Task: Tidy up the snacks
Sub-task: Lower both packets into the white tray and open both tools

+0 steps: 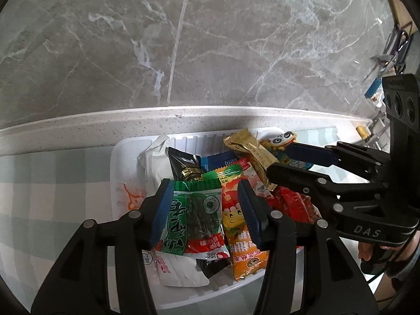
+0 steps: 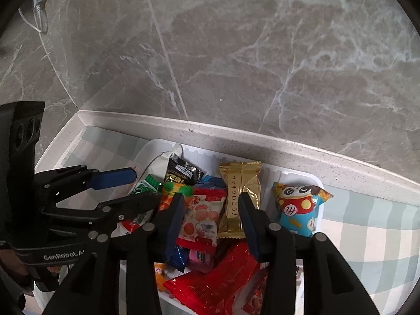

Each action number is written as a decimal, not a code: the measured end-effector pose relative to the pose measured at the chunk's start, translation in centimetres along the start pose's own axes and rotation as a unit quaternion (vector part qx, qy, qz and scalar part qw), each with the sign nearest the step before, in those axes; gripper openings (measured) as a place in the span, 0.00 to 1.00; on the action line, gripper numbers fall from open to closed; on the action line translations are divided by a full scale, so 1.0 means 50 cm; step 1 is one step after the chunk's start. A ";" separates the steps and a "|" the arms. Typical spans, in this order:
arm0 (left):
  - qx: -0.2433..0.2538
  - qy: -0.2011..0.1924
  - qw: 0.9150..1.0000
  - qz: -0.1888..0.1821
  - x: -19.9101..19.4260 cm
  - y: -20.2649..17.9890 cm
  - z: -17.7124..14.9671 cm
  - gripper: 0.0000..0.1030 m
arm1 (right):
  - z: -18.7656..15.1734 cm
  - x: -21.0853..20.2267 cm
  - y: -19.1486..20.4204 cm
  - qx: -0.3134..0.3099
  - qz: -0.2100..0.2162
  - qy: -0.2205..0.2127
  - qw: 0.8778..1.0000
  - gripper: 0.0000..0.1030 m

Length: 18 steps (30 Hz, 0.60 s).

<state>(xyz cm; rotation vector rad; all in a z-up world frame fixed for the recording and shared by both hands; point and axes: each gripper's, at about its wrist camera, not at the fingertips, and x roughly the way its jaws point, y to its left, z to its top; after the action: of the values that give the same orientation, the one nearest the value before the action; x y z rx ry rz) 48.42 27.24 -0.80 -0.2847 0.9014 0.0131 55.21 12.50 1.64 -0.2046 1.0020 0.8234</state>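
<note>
white tray [image 1: 115, 173] on a pale green-and-white checked cloth [image 1: 52, 183]. green packet [image 1: 193, 210], gold packet [image 2: 240, 197], red packet [image 2: 218, 281]; grey marbled wall [image 1: 210, 39].

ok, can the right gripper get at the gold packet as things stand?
Probably yes. The gold packet lies on top of the pile in the white tray, uncovered, just ahead of the right gripper, whose jaws stand open. The left gripper sits off to the side.

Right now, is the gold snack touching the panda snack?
Apart. The right wrist view shows bare white tray between the gold snack and the panda snack.
</note>
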 end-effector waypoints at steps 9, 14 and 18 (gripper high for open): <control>-0.012 -0.024 1.000 -0.005 -0.065 -0.008 -0.019 0.57 | -0.013 -0.069 0.029 -0.027 -0.027 -0.026 0.999 0.55; -0.015 -0.034 0.999 -0.003 -0.104 -0.023 -0.041 0.64 | -0.031 -0.115 0.035 -0.036 -0.043 -0.040 0.998 0.60; -0.017 -0.040 0.999 -0.002 -0.130 -0.038 -0.059 0.82 | -0.044 -0.155 0.041 -0.037 -0.053 -0.051 0.997 0.68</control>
<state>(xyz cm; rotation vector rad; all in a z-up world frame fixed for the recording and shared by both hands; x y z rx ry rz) 42.35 25.36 2.94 -0.3161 0.8212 0.0366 50.22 8.77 7.11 -0.2749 0.8591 0.7662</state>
